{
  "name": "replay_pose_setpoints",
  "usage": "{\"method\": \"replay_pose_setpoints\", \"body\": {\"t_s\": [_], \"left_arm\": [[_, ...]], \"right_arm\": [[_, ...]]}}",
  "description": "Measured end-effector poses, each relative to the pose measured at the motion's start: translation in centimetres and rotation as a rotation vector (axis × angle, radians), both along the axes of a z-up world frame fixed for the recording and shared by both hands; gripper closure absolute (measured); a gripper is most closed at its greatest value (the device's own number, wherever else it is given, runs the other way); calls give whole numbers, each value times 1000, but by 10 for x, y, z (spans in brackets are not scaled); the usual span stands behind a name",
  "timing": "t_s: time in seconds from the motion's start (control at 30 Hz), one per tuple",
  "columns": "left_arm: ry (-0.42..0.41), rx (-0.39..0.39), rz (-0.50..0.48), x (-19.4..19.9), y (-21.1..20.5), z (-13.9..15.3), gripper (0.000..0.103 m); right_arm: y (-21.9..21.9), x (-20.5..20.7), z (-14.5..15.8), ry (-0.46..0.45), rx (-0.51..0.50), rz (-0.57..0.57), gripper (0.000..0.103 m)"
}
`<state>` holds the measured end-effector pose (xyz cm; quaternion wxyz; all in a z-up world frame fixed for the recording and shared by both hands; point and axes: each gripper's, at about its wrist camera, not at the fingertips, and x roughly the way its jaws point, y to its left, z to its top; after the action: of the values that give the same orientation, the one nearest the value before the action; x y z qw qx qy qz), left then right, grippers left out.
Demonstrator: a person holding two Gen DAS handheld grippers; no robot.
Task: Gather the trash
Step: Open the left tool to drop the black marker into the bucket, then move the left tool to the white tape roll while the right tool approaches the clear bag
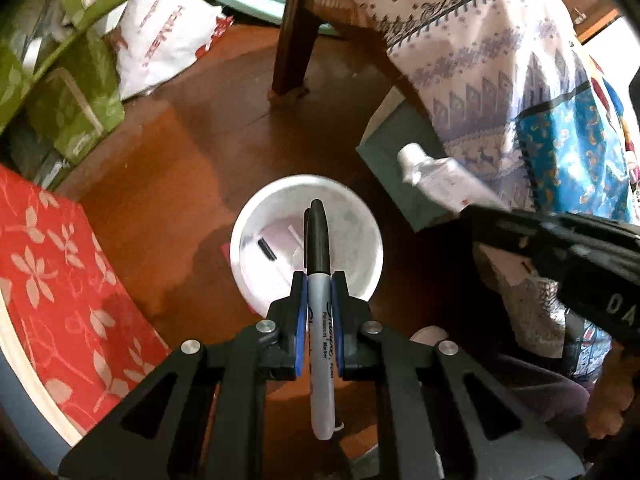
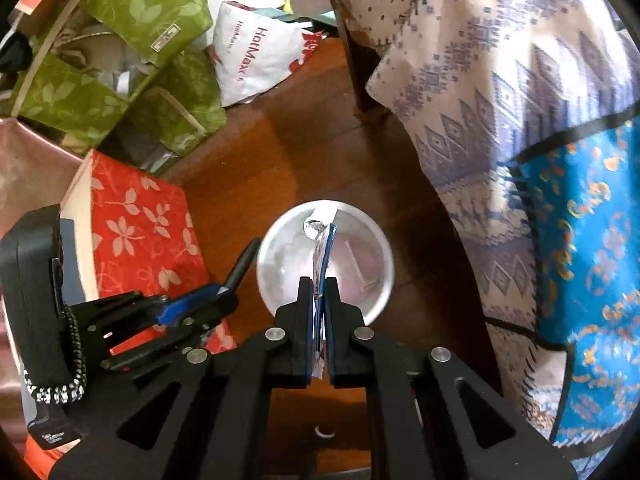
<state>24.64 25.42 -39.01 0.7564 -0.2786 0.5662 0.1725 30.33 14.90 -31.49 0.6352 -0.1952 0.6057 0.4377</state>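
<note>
Wooden floor; bin (image 1: pixel 352 248), marker (image 1: pixel 320 280) in left claw (image 1: pixel 319 284).

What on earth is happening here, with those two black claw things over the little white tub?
A person is tidying up trash with a hand-held gripper in each hand. The left gripper is clamped on a black-capped marker, and the right gripper is clamped on a squeezed tube. Both hang above a small white bin standing on the wooden floor, with scraps already inside. Neither item has been dropped in yet.
</note>
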Motion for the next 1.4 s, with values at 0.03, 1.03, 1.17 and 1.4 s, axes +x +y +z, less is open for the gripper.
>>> {"method": "replay_pose_setpoints", "body": {"t_s": [0.03,1.03,1.17,1.4], "left_arm": [[2,1,1,2,1,1,93],[-149,213,-6,-30,-43,148,91],[-217,259,-14,-33,-64,187,91],[-330,331,-56,-25,-112,247,91]], "right_arm": [[1,1,-2,3,-19,0,94],[-87,-20,125,-172,195,-68,73],[-116,-17,155,-218,257,-118,73],[-173,-9,203,-298,344,-224,73]]}}
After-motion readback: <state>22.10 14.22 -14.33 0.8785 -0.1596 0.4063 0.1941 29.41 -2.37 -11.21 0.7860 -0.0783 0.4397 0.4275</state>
